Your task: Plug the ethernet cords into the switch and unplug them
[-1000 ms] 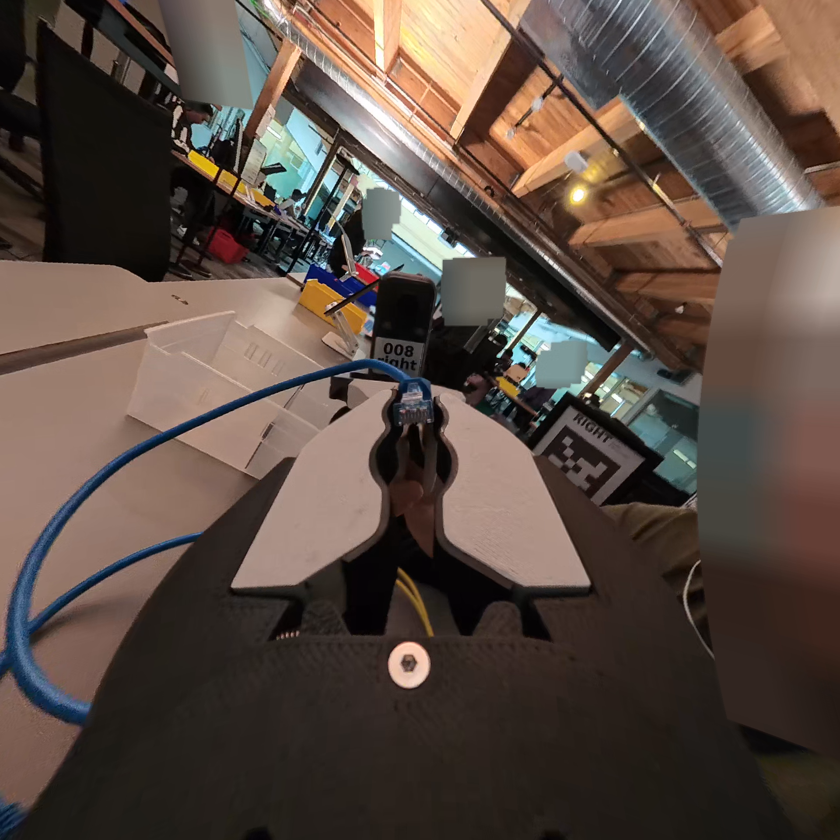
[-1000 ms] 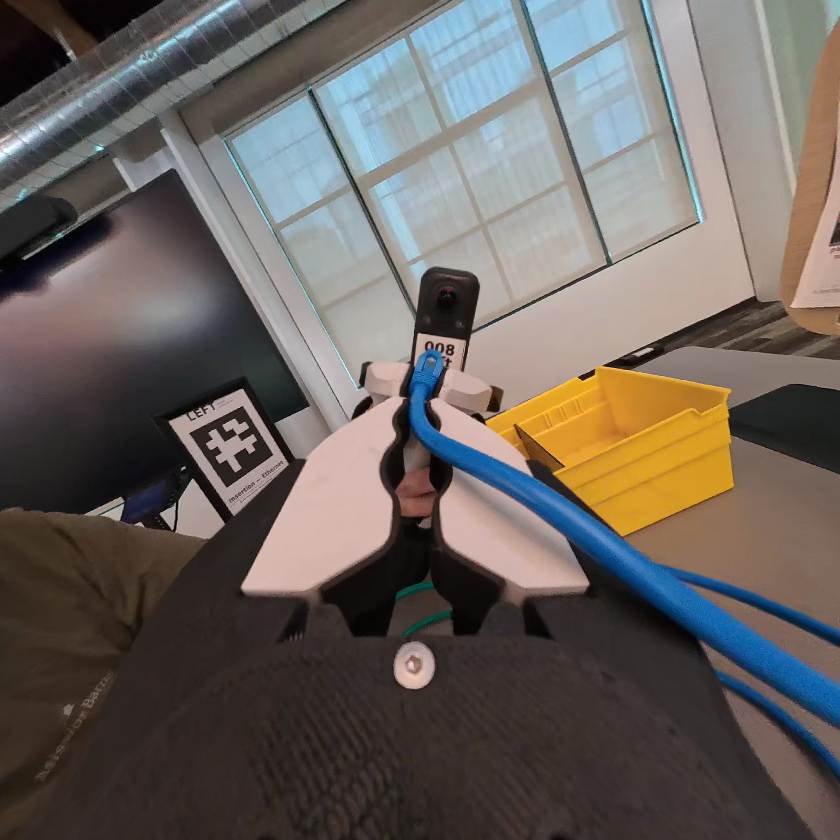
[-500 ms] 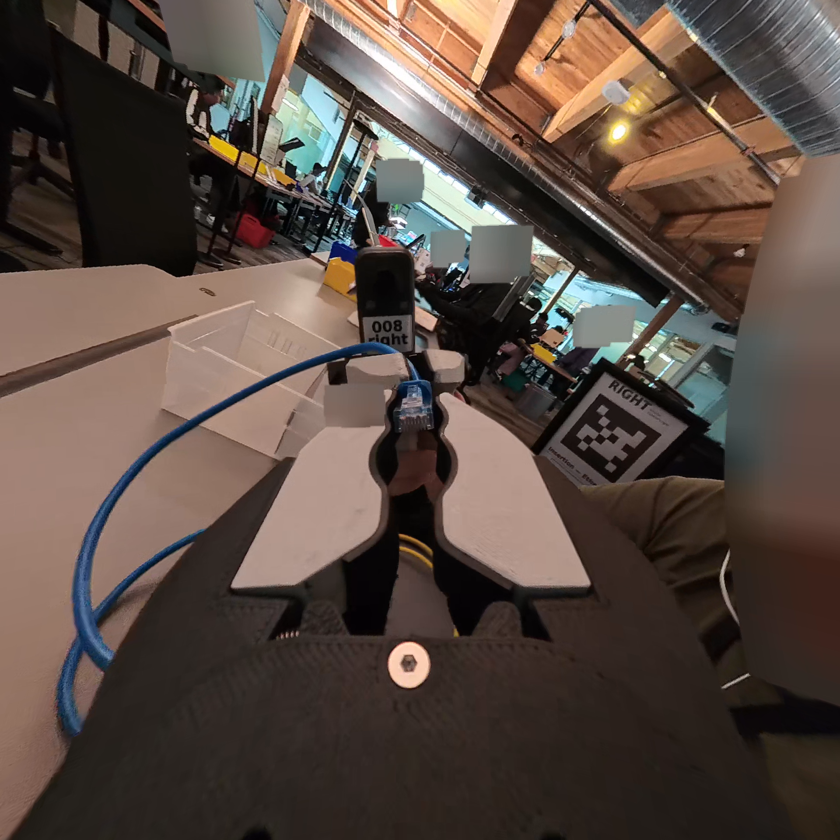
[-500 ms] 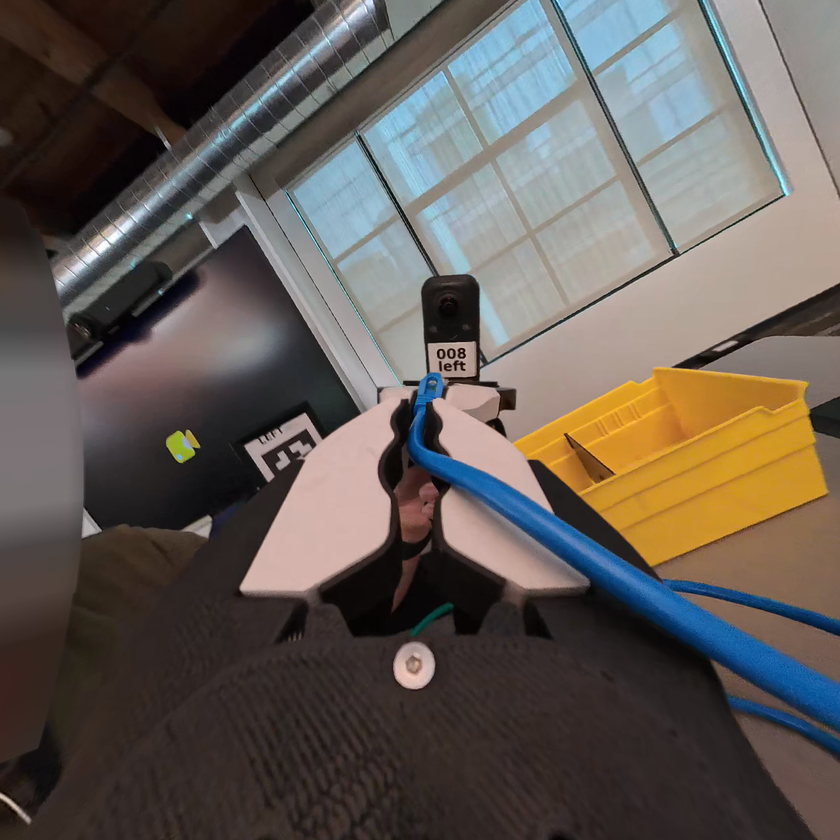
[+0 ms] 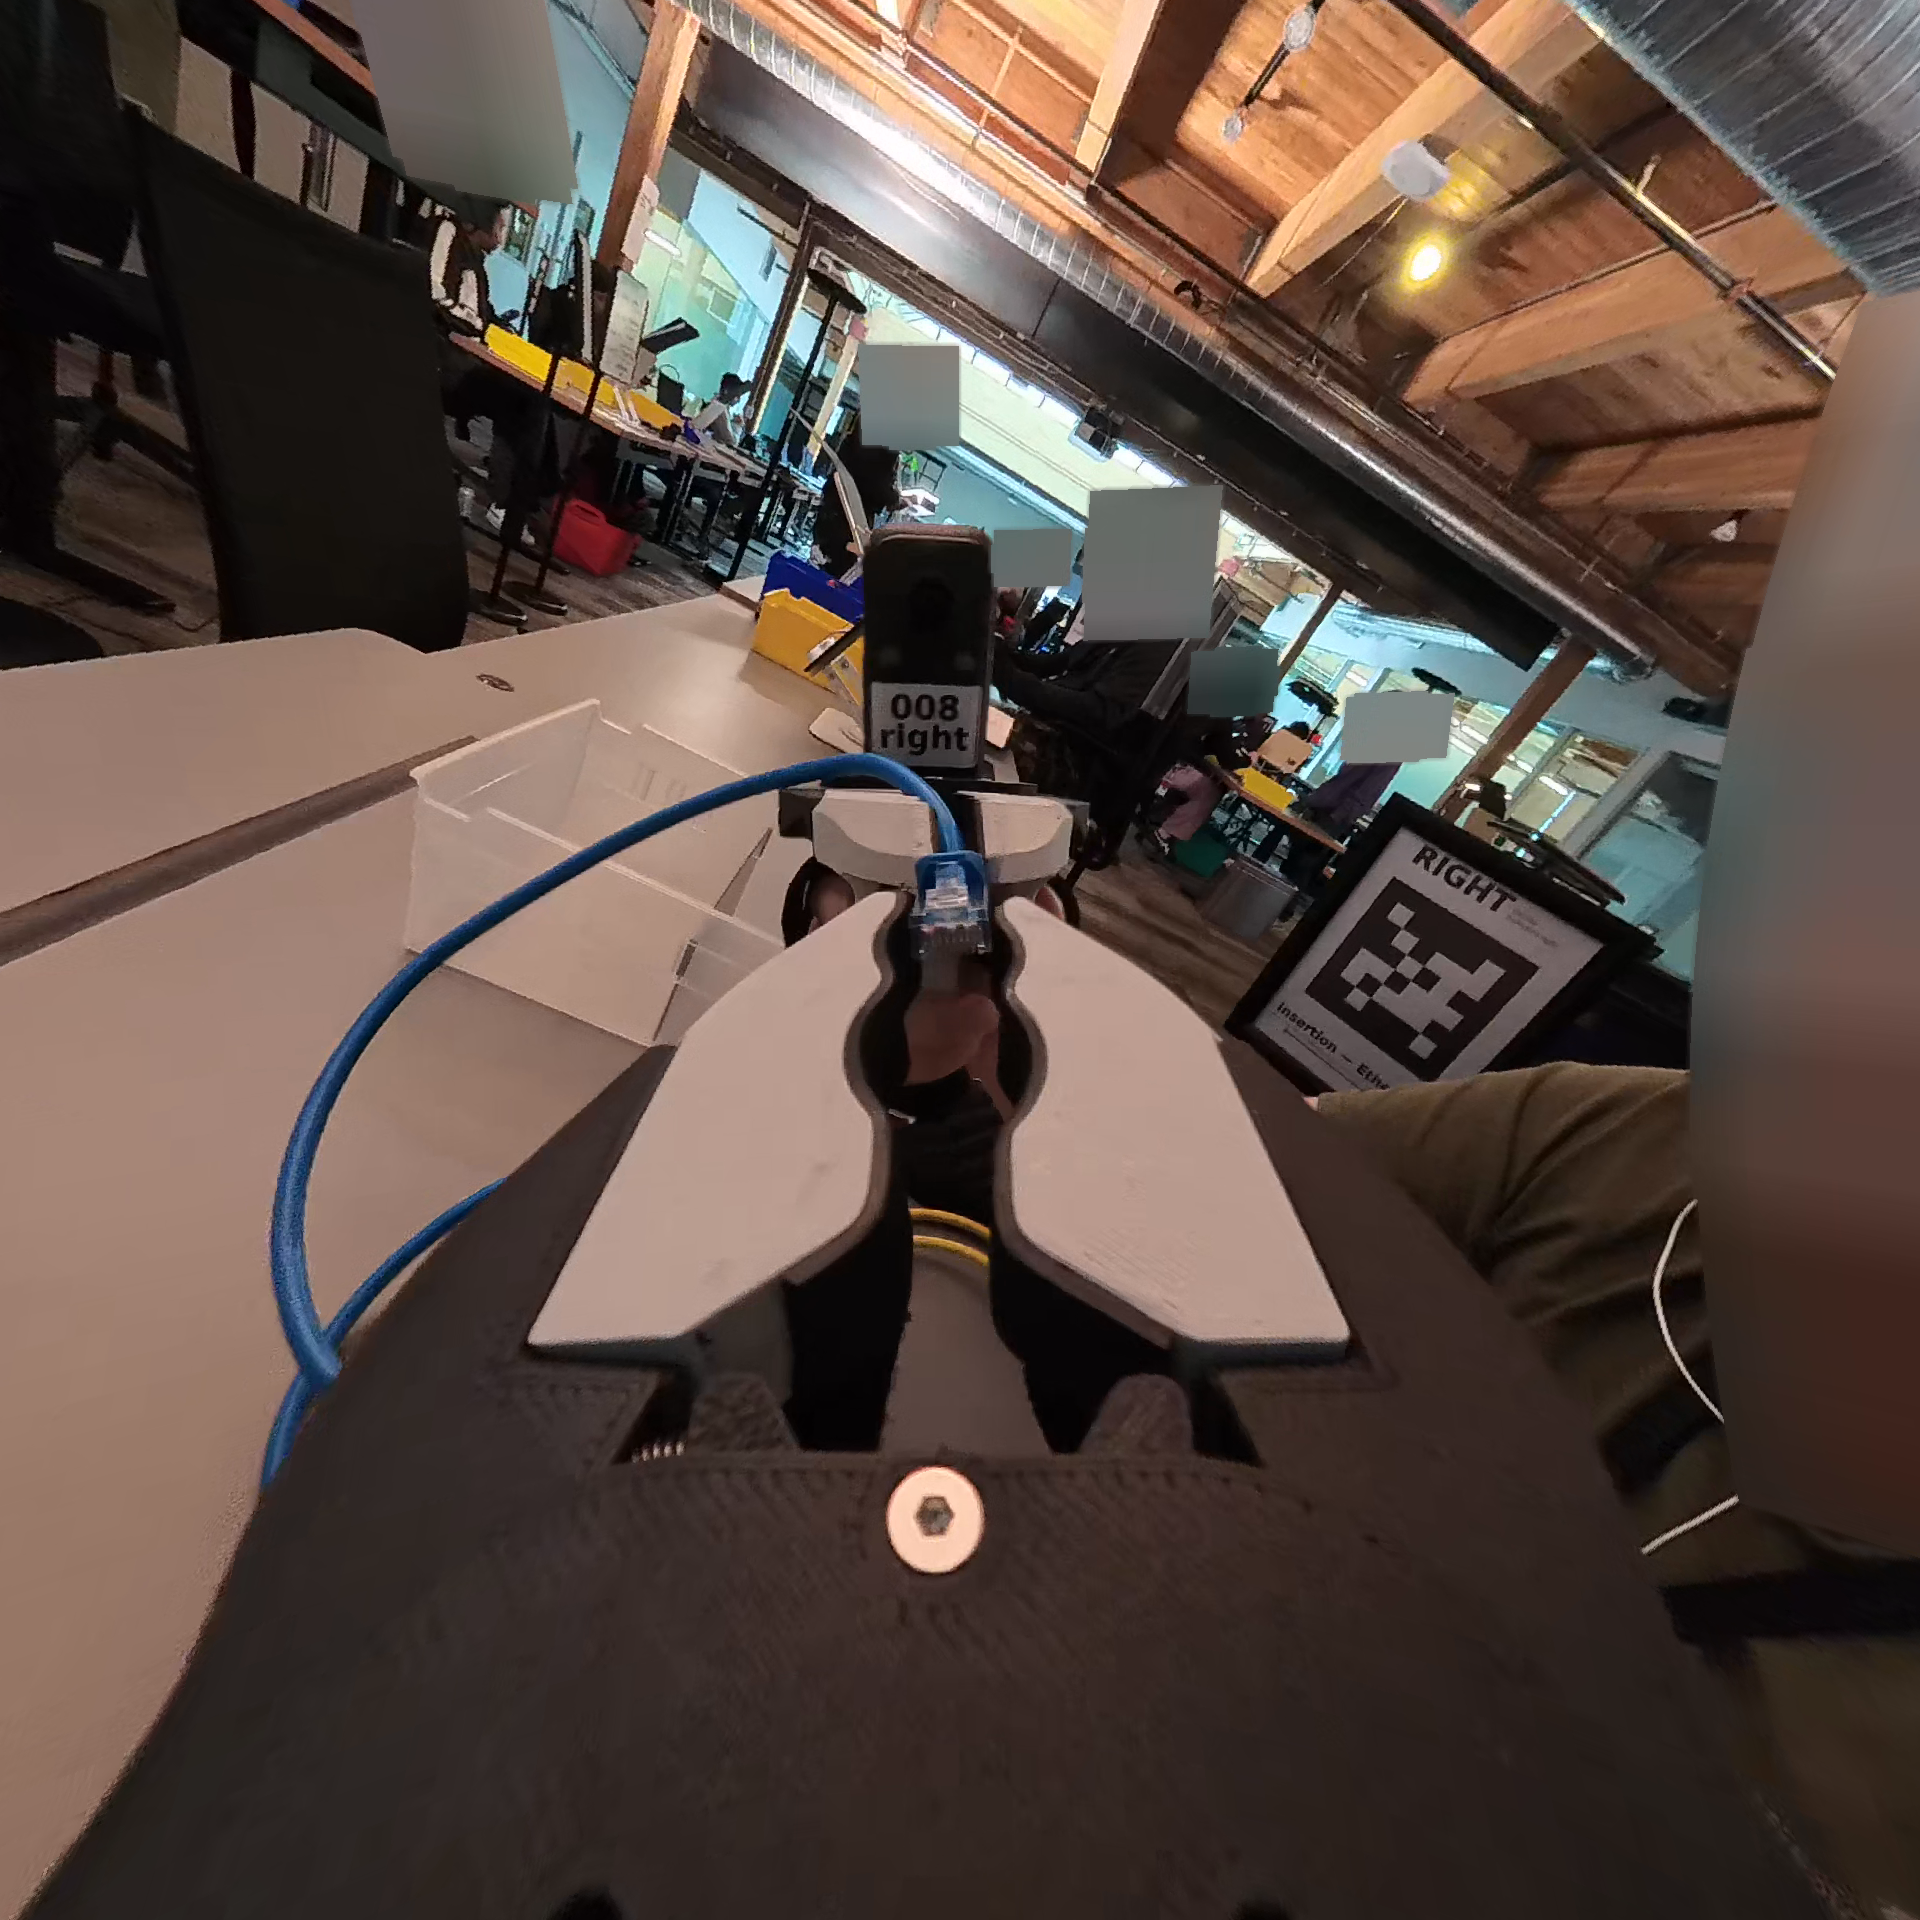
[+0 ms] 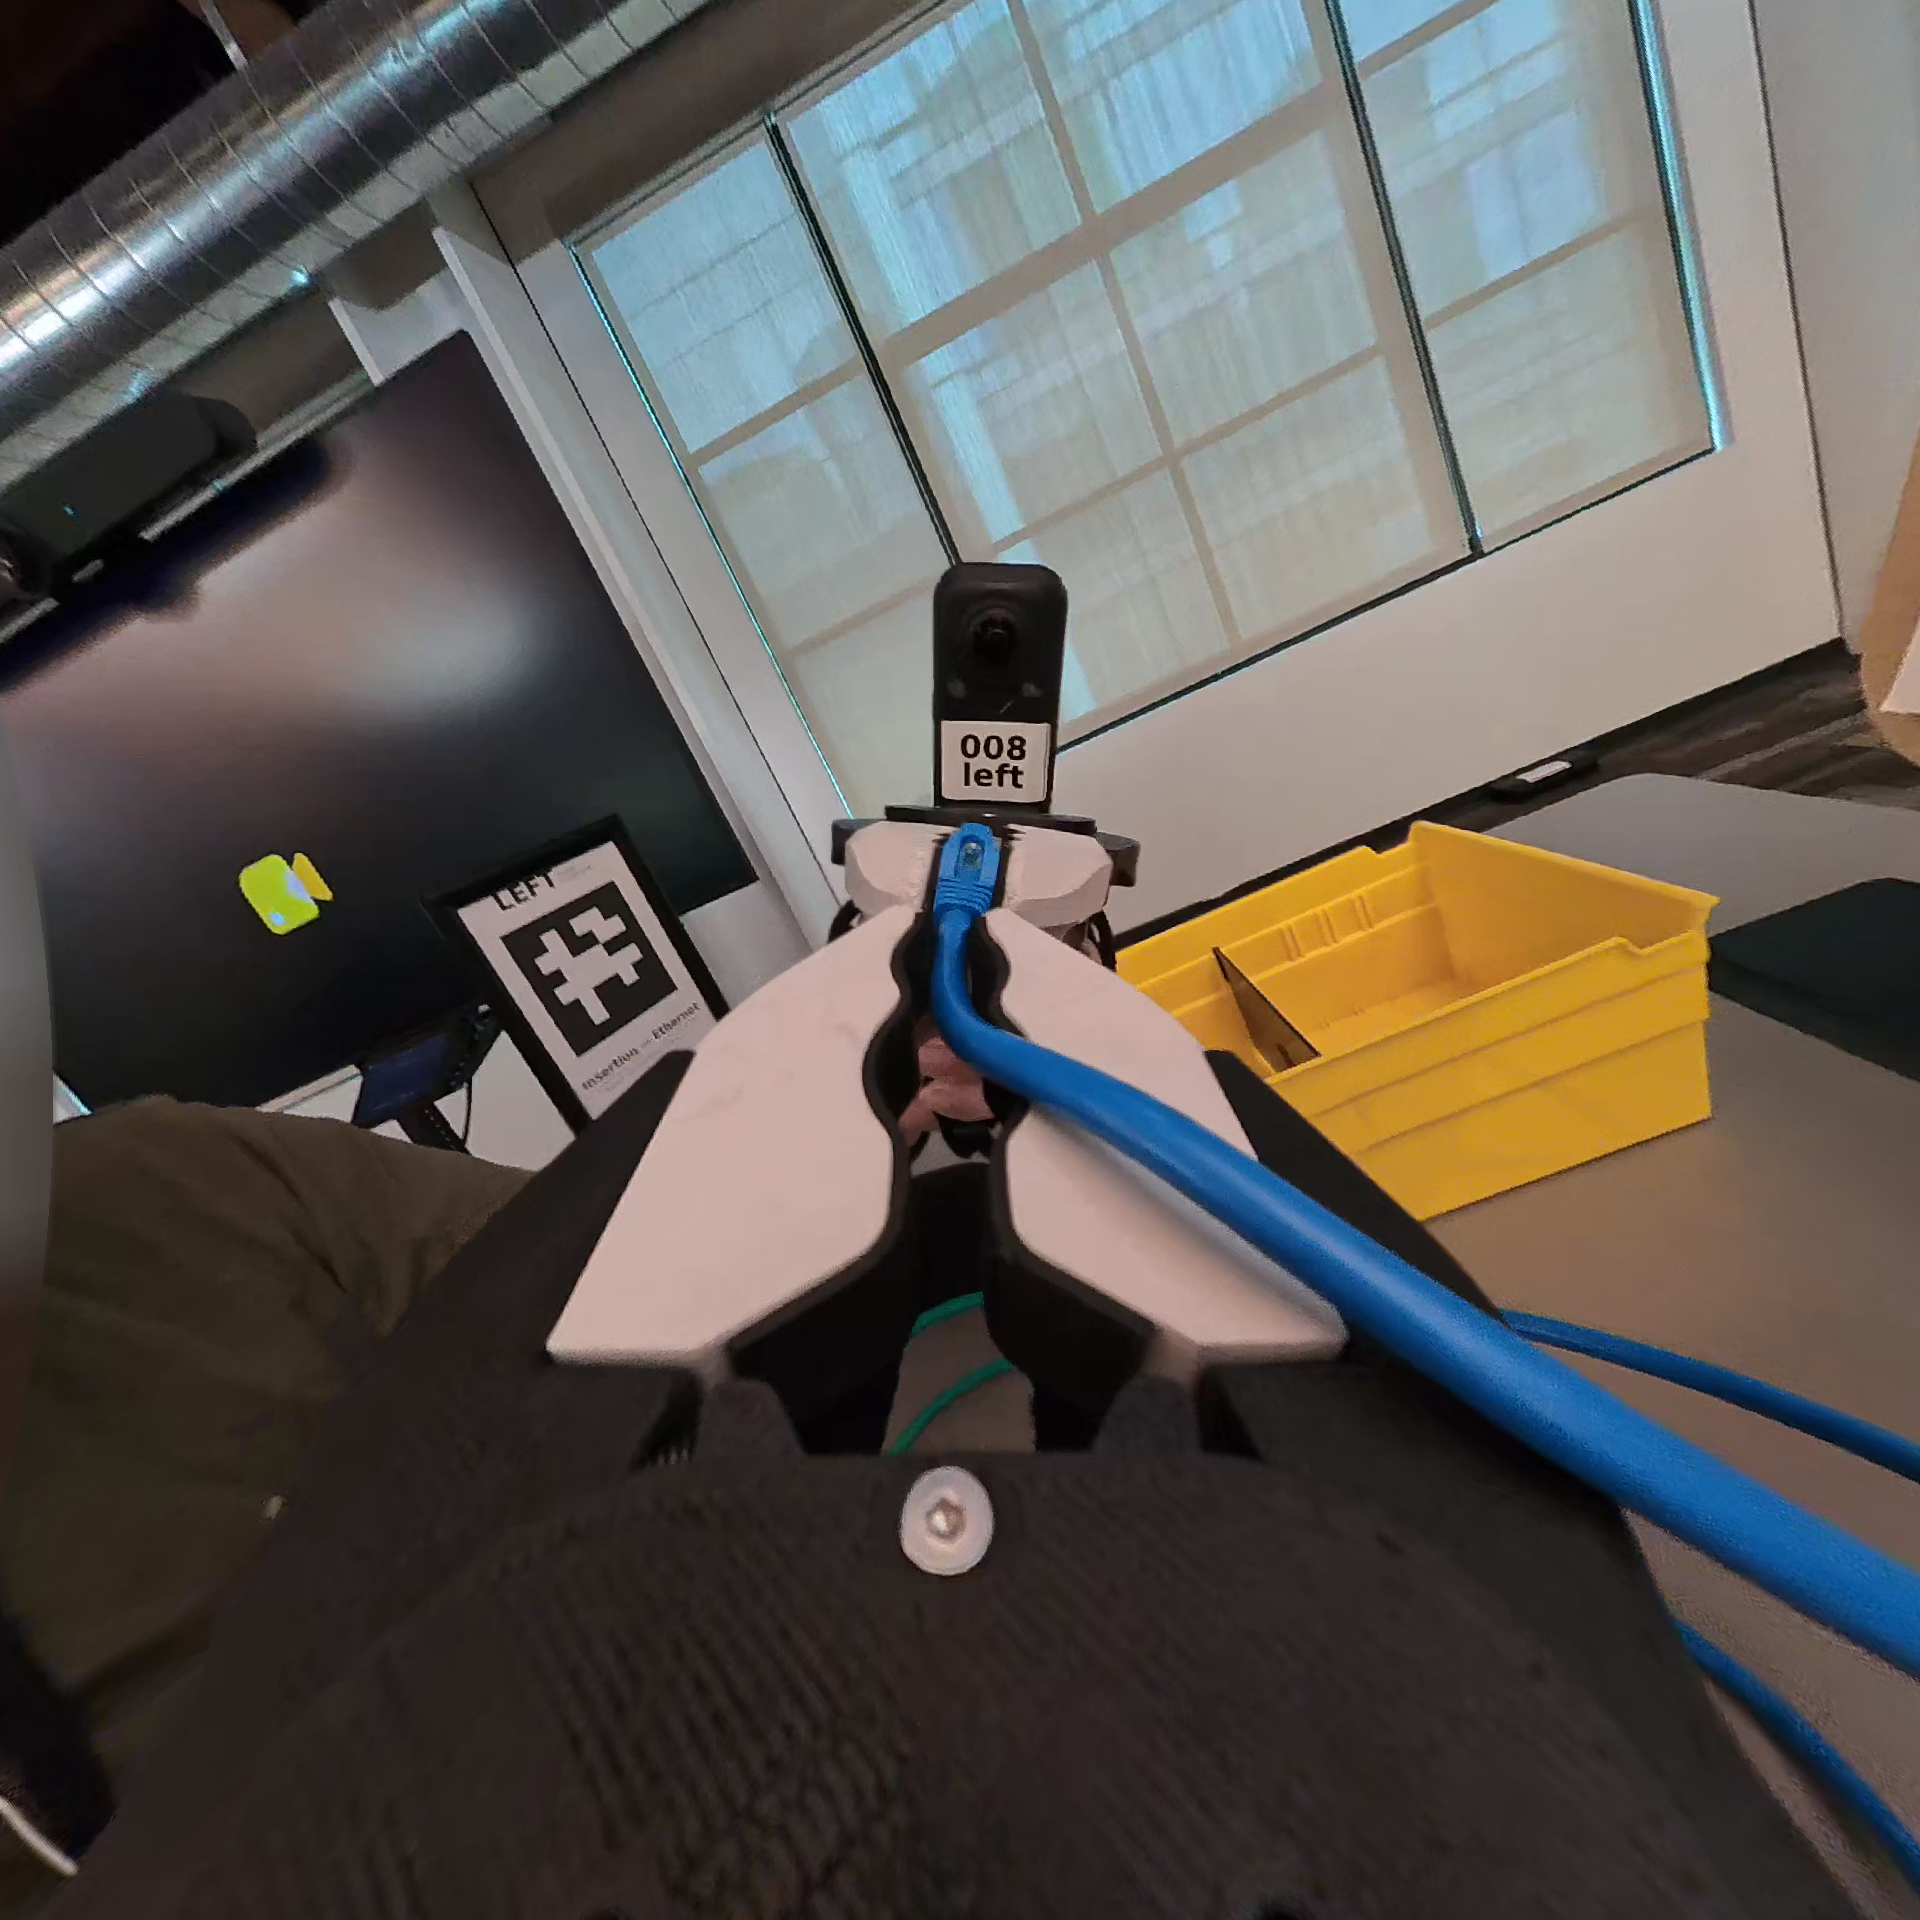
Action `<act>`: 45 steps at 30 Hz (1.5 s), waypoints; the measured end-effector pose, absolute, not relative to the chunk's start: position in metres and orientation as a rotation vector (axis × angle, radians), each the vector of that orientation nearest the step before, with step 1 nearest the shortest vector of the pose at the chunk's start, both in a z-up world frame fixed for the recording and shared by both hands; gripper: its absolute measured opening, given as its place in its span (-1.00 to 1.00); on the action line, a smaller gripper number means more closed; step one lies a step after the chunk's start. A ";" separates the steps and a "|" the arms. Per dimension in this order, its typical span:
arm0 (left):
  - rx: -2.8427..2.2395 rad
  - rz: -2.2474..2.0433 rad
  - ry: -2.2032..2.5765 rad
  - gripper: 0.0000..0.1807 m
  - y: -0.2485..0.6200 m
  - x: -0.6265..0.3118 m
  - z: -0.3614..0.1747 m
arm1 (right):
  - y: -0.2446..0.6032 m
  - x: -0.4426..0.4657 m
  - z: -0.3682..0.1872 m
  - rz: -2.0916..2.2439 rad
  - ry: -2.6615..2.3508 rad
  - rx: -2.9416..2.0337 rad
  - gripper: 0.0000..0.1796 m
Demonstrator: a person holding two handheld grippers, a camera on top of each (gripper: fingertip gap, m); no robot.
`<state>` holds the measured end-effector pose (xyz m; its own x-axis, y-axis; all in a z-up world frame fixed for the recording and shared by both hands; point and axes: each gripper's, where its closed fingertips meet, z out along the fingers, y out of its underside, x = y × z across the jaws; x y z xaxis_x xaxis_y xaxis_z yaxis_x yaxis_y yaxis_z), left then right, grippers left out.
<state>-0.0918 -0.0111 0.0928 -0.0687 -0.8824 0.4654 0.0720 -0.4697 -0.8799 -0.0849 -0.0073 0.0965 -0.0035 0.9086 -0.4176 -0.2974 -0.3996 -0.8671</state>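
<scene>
Two grippers are seen tip to tip, with one blue ethernet cord passed between them.

Left wrist view first: the left gripper (image 5: 948, 930) is closed on the clear plug (image 5: 948, 914) of the blue ethernet cord (image 5: 436, 966), which is pinched right at the fingertips with its contacts facing the camera. From the plug, the cord is looped up and over to the left, then dropped down past the gripper body toward the grey table (image 5: 187, 1091). Just beyond the tips, the right gripper (image 5: 940, 842) is seen head-on, its camera stuck up above it. A clear plastic bin (image 5: 540, 862) is parked on the table to the left, and a framed marker board (image 5: 1423, 966) is propped to the right. An olive sleeve (image 5: 1507, 1174) is visible at the right edge.

Right wrist view: the right gripper (image 6: 951, 925) is clamped on the same blue cord (image 6: 1195, 1132) just behind the plug boot (image 6: 966, 862), which is poked out past the tips into the facing left gripper (image 6: 971, 868). The cord is trailed back over the right finger and off the lower right corner. A yellow bin (image 6: 1507, 1049) is sat on the table to the right, and another marker board (image 6: 592, 977) is leaned against a dark screen (image 6: 312, 675).

No switch can be made out in either view.
</scene>
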 end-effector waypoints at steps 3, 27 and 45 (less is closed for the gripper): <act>-1.465 -1.624 0.919 -0.87 -0.012 -0.090 0.092 | -0.007 -0.085 0.096 1.550 -0.725 -1.322 -0.88; -1.474 -1.492 0.994 -0.87 -0.016 -0.085 0.087 | -0.010 -0.091 0.090 1.688 -0.673 -1.354 -0.89; -1.823 -0.590 1.752 0.07 -0.041 -0.053 -0.069 | -0.010 0.015 0.159 1.081 -0.804 -1.169 -0.89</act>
